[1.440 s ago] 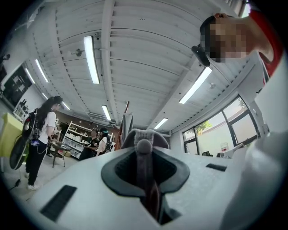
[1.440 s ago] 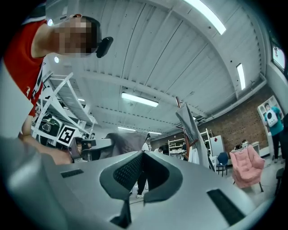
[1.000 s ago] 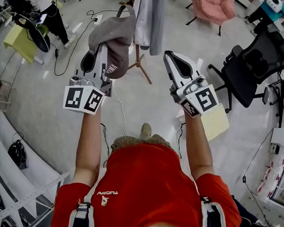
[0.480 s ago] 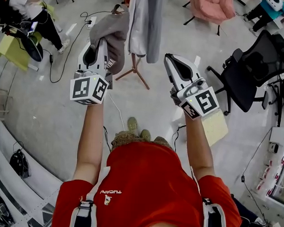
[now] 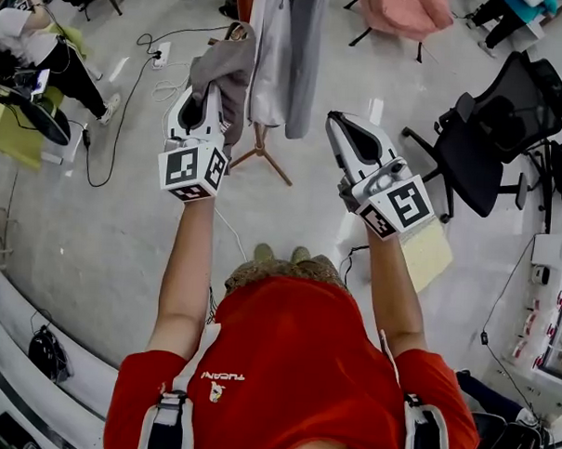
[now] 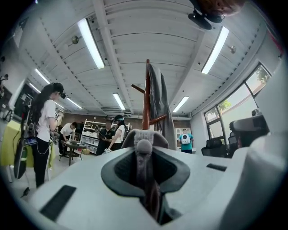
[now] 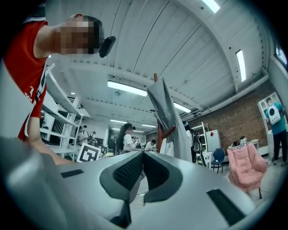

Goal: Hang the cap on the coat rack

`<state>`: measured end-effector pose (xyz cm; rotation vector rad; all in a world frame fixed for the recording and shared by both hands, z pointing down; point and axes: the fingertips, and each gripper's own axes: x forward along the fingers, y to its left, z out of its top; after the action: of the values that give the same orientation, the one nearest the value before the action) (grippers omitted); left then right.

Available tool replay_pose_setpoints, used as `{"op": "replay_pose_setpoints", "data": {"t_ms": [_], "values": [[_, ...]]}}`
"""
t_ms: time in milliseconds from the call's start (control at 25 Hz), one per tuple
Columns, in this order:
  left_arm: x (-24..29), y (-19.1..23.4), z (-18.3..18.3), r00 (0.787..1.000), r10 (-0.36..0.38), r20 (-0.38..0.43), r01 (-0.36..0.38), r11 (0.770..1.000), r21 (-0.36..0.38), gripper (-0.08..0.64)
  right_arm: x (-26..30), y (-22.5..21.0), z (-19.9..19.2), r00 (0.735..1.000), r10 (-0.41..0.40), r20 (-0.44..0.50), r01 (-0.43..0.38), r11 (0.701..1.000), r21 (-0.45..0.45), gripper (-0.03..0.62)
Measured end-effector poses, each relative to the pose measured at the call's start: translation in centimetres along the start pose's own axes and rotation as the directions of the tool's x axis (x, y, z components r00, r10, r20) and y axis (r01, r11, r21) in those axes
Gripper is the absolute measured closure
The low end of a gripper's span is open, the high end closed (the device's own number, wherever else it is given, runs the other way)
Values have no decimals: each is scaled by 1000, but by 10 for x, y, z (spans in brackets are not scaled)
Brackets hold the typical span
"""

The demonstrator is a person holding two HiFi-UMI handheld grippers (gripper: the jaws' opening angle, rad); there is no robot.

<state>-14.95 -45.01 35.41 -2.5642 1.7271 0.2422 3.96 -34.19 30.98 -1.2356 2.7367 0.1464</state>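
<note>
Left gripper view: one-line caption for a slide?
Left gripper, jaws shut on the grey cap, aimed up at the wooden coat rack draped with a grey garment.

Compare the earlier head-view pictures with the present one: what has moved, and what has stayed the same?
The left gripper, shut on the grey fabric cap, has carried it forward, close beside the pale garment hanging on the wooden coat rack. Unchanged: the grip on the cap; the right gripper, shut and empty.
</note>
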Motion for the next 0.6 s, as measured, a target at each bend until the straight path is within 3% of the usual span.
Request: {"op": "replay_pose_setpoints", "data": {"t_ms": [400,600], "values": [[35,-2,-65,995,-8,-98,0,997,-80,490,17,-38,-12,1000,15,-16,-15,1000,10,569],[38,-11,-91,988,-69,-139,53,992,-119,349,21,-46,-22,999,28,-26,-27,999,25,569]]}}
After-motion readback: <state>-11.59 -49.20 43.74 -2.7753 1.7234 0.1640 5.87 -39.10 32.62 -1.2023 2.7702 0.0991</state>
